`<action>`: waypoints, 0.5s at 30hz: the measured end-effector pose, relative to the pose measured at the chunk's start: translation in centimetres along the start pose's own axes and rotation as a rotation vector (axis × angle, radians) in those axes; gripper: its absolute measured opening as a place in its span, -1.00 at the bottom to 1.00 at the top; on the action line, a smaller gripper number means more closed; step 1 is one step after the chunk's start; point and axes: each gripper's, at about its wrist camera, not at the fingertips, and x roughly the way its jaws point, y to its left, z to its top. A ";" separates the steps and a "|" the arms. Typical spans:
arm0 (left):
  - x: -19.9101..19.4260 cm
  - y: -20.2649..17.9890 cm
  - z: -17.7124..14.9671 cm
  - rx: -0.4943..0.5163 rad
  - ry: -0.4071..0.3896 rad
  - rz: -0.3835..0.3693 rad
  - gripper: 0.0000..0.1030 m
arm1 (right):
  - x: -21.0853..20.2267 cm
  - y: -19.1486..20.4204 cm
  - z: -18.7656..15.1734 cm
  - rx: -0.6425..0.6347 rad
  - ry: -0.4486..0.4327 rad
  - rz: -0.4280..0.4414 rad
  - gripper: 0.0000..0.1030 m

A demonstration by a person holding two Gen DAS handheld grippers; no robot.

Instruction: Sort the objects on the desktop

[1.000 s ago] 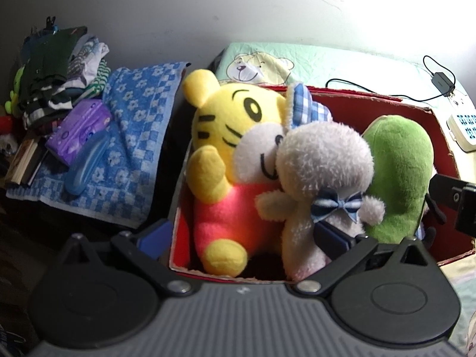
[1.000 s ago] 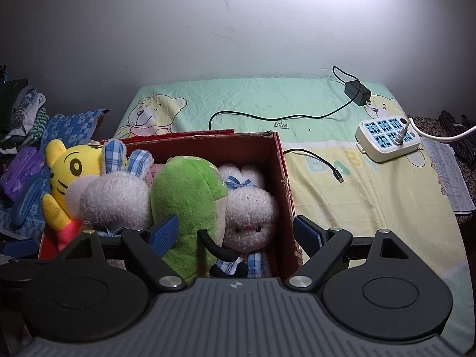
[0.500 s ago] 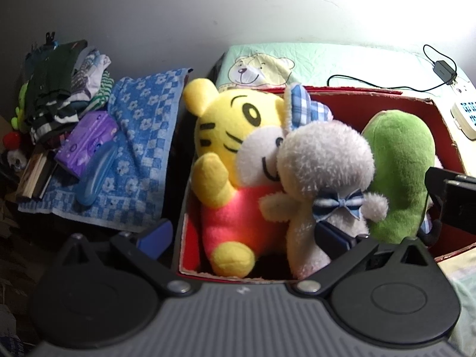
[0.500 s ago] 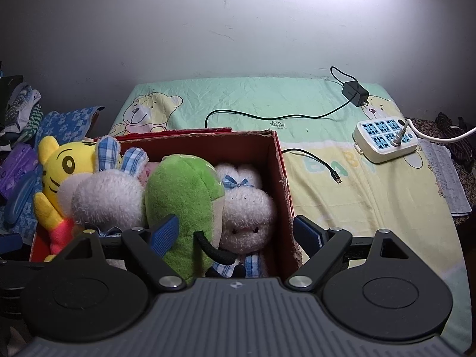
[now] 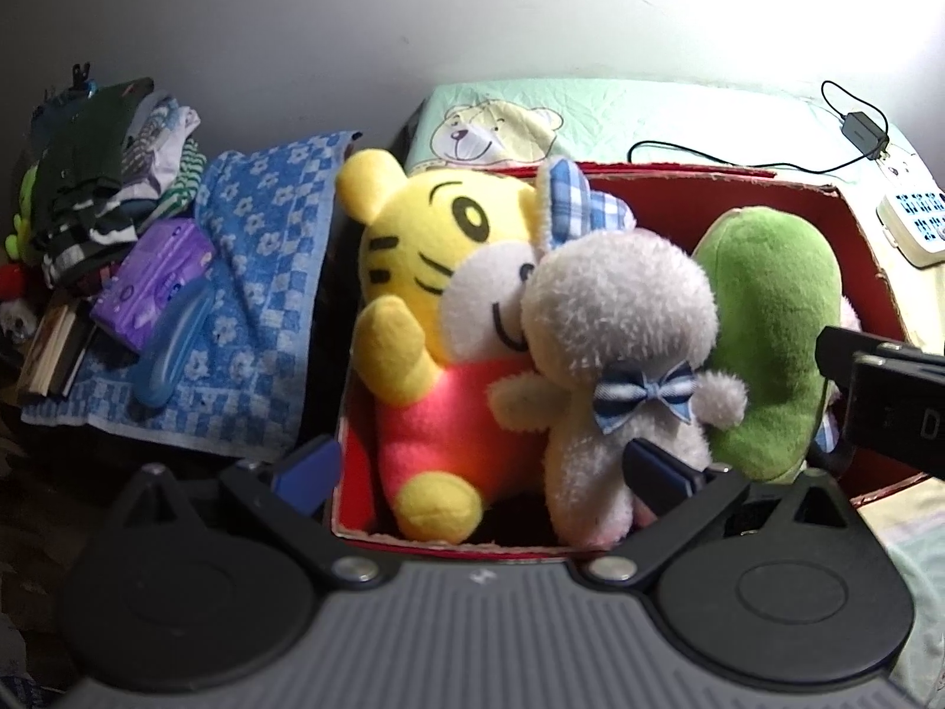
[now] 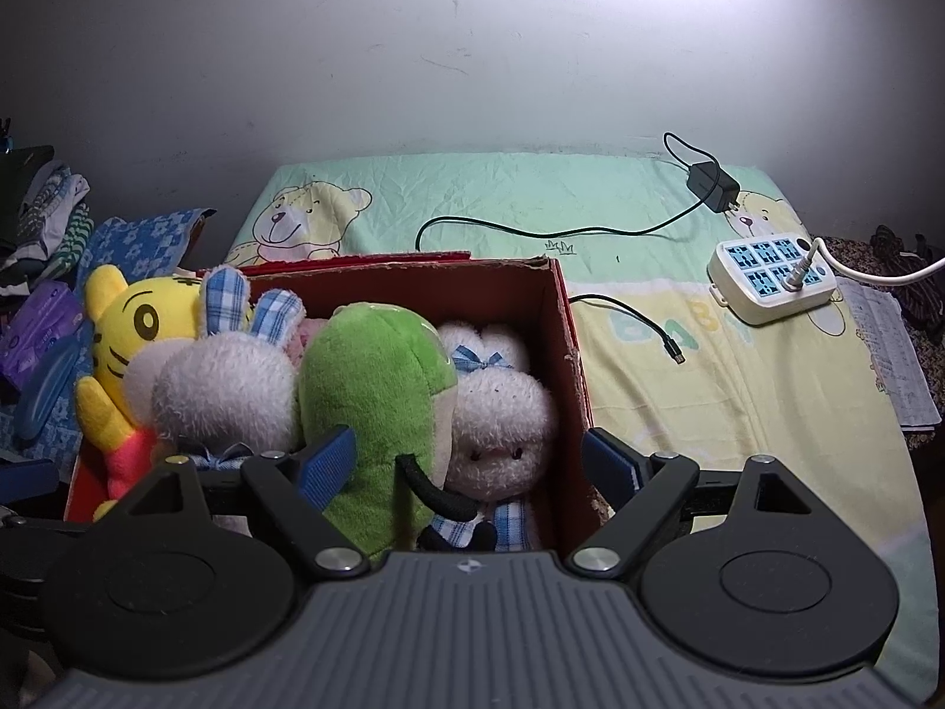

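Note:
A red cardboard box point(image 5: 679, 177) point(image 6: 555, 319) holds several plush toys upright. From left: a yellow tiger point(image 5: 437, 272) point(image 6: 127, 325), a white rabbit with checked ears and a blue bow tie point(image 5: 620, 342) point(image 6: 224, 378), a green plush point(image 5: 774, 319) point(image 6: 372, 390), and a second white rabbit point(image 6: 502, 413). My left gripper point(image 5: 481, 467) is open at the box's near left corner, one finger outside the wall, the other by the bow-tie rabbit's body. My right gripper point(image 6: 469, 467) is open at the near right end, its fingers either side of the green plush, second rabbit and right wall.
The box sits on a bear-print sheet point(image 6: 679, 366). On it lie a black charger with cable point(image 6: 711, 186) and a white power strip point(image 6: 774, 277). Left of the box are a blue flowered towel point(image 5: 260, 272), a purple pack point(image 5: 156, 277), folded clothes point(image 5: 112, 177) and books point(image 5: 53, 348).
Both wrist views have shifted slightly and the box and toys sit a little further right in the left view. The right gripper's body shows larger at the left view's right edge. Both grippers stay open.

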 end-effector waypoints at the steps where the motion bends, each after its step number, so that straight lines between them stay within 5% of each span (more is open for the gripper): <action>1: 0.1 0.0 0.0 -0.002 0.002 -0.004 0.95 | 0.0 0.0 0.0 -0.001 -0.001 0.000 0.67; 15: 0.1 0.1 -0.3 0.002 -0.021 -0.006 0.94 | 0.1 0.1 0.0 0.001 -0.003 0.005 0.67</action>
